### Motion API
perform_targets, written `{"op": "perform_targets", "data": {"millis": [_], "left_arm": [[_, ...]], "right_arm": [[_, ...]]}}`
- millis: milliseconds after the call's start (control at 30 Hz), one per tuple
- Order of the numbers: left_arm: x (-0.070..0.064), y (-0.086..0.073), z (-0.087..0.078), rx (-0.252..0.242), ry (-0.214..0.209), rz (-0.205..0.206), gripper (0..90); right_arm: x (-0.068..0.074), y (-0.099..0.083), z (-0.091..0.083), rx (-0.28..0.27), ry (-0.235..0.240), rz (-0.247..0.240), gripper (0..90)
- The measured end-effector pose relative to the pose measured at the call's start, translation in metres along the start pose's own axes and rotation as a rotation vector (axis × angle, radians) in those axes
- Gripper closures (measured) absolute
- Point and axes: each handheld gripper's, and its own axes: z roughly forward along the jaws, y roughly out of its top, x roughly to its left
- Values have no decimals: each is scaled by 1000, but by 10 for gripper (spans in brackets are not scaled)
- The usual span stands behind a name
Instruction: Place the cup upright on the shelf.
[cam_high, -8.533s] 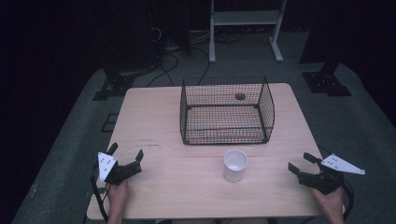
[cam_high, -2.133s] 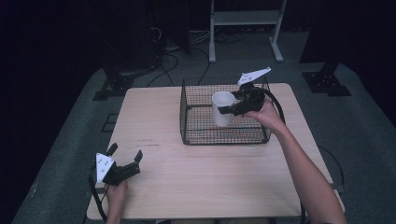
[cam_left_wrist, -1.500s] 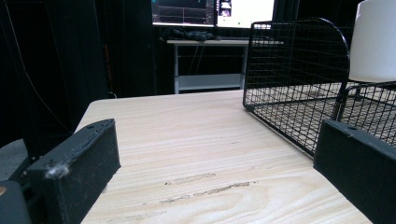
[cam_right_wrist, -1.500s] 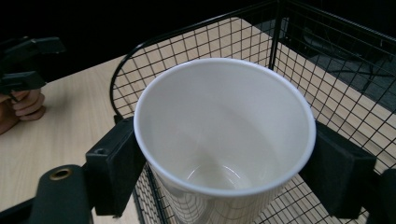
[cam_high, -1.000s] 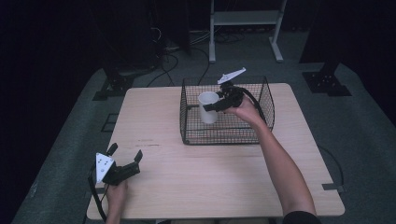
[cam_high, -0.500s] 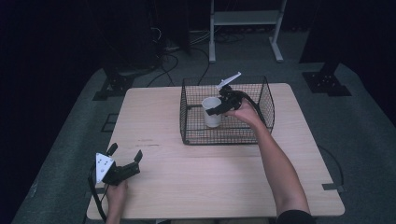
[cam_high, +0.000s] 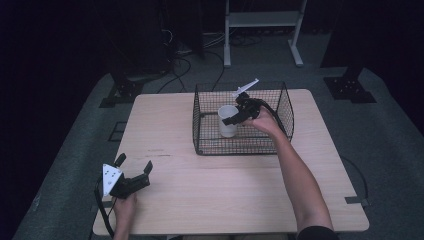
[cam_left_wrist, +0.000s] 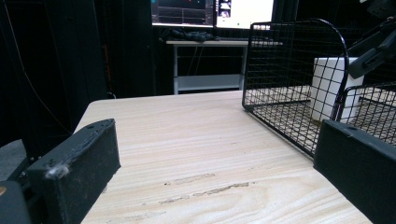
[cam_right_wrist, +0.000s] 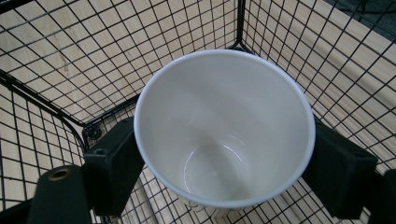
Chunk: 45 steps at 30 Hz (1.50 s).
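White cup (cam_high: 228, 120) sits upright inside the black wire basket (cam_high: 285, 102), toward the basket's left-front part, base on or just above the mesh floor, can't tell which. Right gripper (cam_high: 235, 118) reaches down into the basket from its right side, jaws pinching the cup, one on each side of the rim. In the right gripper view the cup (cam_right_wrist: 224, 126) is empty, with basket mesh (cam_right_wrist: 56, 56) all around and wood under it. Left gripper (cam_high: 134, 174) rests on the wooden table (cam_high: 225, 185), well apart from the basket, off its front-left corner, jaws spread with nothing between. In the left gripper view the basket (cam_left_wrist: 294, 74) stands ahead and to the right, cup (cam_left_wrist: 334, 88) visible through the wires.
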Motion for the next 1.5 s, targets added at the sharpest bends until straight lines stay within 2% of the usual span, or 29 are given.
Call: {"op": "perform_targets", "data": {"millis": [367, 633, 1233, 1400, 1500], "left_arm": [[0, 0, 0, 1, 1, 0, 0], [0, 0, 0, 0, 2, 0, 0], [0, 0, 1, 1, 1, 0, 0], [0, 0, 1, 1, 1, 1, 0], [0, 0, 0, 1, 1, 0, 0]], "right_arm": [[6, -1, 0, 8, 6, -21, 166], [7, -1, -1, 9, 5, -12, 164], [7, 1, -7, -34, 13, 12, 131], [4, 3, -15, -83, 11, 27, 131], [3, 3, -16, -89, 4, 29, 131]]}}
